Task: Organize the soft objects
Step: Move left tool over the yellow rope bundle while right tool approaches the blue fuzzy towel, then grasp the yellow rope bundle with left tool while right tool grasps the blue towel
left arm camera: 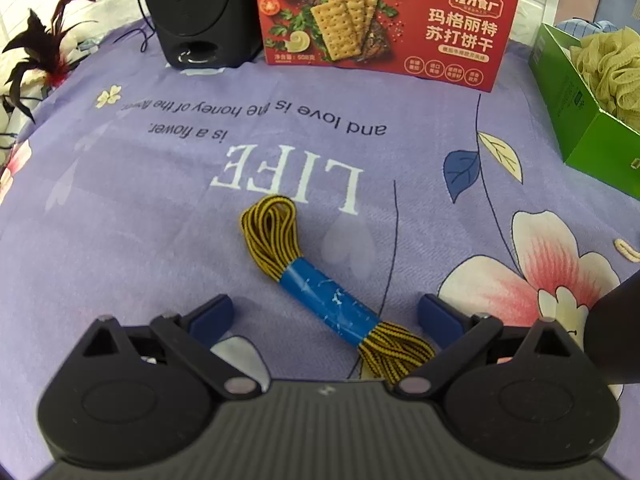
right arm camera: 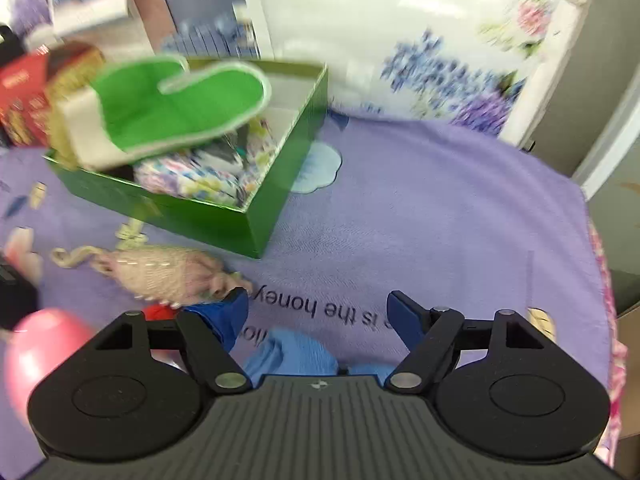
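From the left wrist, one yellow-black cord bundle [left arm camera: 324, 288] is seen lying on the purple cloth [left arm camera: 140, 220] between the wide-spread, empty left gripper [left arm camera: 324, 312]. From the right wrist, one green box [right arm camera: 224, 216] is seen holding one green mitt [right arm camera: 172, 108]; the right gripper [right arm camera: 318, 312] is spread wide, empty.

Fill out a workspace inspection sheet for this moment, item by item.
Surface: purple printed cloth with "LIFE" lettering and flowers.
Job's things: yellow-black cord bundle with a blue band lies on the cloth; green box holds a green mitt, a mesh sponge and patterned fabric; knitted toy lies beside the box.
Clutter: red cracker box, black speaker, dark feathers, pink ball.
Grippers: left tongs open around the cord bundle; right tongs open, empty.
Cables: thin black lead by the speaker.
Surroundings: floral pillow behind.
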